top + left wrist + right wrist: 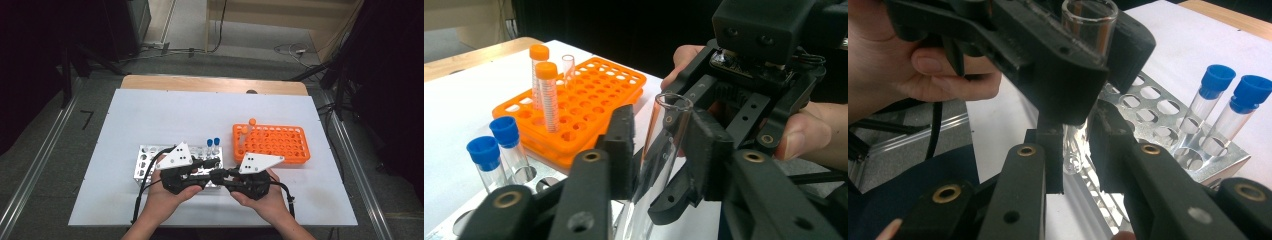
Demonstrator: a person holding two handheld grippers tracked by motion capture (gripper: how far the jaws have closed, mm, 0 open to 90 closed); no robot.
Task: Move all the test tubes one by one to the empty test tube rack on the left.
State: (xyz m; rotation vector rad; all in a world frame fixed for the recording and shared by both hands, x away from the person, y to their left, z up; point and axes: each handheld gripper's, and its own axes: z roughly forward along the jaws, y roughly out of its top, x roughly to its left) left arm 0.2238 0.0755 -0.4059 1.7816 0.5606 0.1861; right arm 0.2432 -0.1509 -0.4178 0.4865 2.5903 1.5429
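Observation:
A clear uncapped test tube hangs in the air between both grippers, just right of a metal rack. My left gripper is shut on its upper part, just below the open rim. My right gripper faces it from the opposite side, and its jaws press on the tube's rounded bottom end. From above, the left gripper and the right gripper meet tip to tip near the table's front. Two blue-capped tubes stand in the metal rack's far right corner.
An orange rack sits right of the metal one, with two orange-capped tubes and an uncapped tube at its near-left end. A white mat covers the table. Cables trail from each gripper toward the front edge.

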